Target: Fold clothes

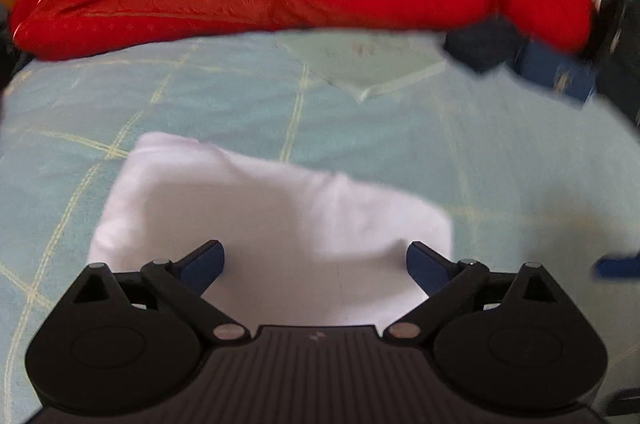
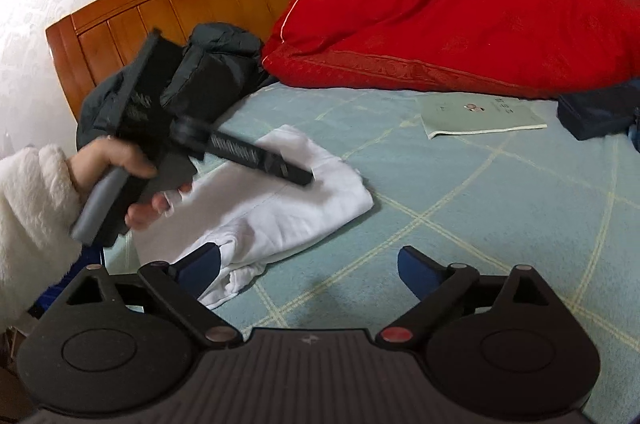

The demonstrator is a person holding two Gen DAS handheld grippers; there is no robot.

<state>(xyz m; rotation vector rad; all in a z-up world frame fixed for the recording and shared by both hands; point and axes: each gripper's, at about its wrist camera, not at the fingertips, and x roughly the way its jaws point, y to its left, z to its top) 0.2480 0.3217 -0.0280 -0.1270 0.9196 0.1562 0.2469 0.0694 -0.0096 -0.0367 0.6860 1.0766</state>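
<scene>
The folded white garment (image 2: pixel 276 196) is lying on the pale green checked bedsheet (image 2: pixel 500 224). The left gripper (image 1: pixel 316 260) is hovering over it, fingers spread and empty. The right gripper (image 2: pixel 308 264) is gaping wide beside its edge, holding nothing.

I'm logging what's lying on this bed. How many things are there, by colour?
White: 1, folded white garment
Red: 1, red quilt
Pale green: 1, booklet
Dark green-grey: 1, padded jacket
Navy: 1, navy bundle
Total: 5
</scene>
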